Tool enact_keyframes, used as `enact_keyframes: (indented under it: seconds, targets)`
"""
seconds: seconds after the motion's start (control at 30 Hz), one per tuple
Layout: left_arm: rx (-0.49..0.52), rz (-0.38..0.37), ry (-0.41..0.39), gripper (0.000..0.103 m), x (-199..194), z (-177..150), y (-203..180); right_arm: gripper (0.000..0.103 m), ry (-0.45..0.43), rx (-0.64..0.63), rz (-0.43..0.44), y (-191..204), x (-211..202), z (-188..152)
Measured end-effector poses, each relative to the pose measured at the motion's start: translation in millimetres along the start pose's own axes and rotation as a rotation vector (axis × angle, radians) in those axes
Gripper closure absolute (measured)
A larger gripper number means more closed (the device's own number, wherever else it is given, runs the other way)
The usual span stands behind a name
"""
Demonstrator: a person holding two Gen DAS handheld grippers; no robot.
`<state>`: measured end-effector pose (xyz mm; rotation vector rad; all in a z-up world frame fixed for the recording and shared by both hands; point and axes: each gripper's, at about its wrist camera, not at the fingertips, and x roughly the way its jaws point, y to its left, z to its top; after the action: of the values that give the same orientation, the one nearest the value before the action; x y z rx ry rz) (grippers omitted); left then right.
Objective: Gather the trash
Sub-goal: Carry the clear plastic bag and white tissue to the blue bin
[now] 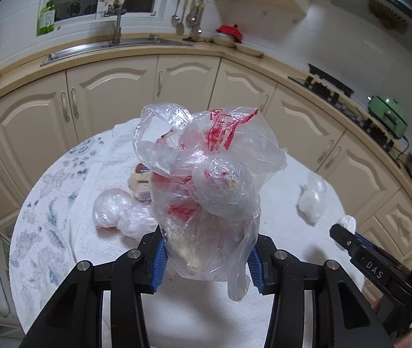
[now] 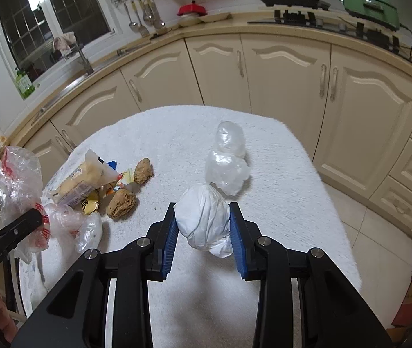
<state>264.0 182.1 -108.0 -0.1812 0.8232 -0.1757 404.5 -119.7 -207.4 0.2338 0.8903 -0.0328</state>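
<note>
Left gripper (image 1: 207, 253) closed on the lower part of a clear plastic bag (image 1: 206, 179) with red print, blue pads pressing both sides; bag held upright above the table (image 1: 278, 223), its crumpled mouth loose at the top. Right gripper (image 2: 203, 229) clamped on a crumpled white wad (image 2: 203, 220), raised just over the white cloth; pads touch the wad left and right.

Beyond the wad: two clear plastic balls (image 2: 229, 156), touching each other, near the table's middle. To the left, a cluster: yellow snack wrappers (image 2: 86, 182) and two brown lumps (image 2: 130, 188), possibly bread, hard to tell. Another clear crumpled ball (image 1: 113, 211) lies beside the held bag's left. Nothing blocks either gripper.

Bag looks part-filled: a rounded clear bundle (image 1: 223, 191) sits inside near the top, red shapes lower down. Film wrinkled, glossy. Cream cabinets (image 2: 264, 66) behind the table.
</note>
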Motion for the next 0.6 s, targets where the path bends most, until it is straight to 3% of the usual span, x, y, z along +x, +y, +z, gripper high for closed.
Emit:
enact_keyframes:
  seconds: [0.3, 0.6]
  targets:
    - [0.113, -0.069, 0.016, 0.061, -8, -18, -55, 0.069, -0.049, 0.057, -0.042, -45, -40, -12]
    - [0.26, -0.18, 0.052, 0.061, 1, -38, -142, 0.069, -0.087, 0.154, -0.133, -116, -77, -23]
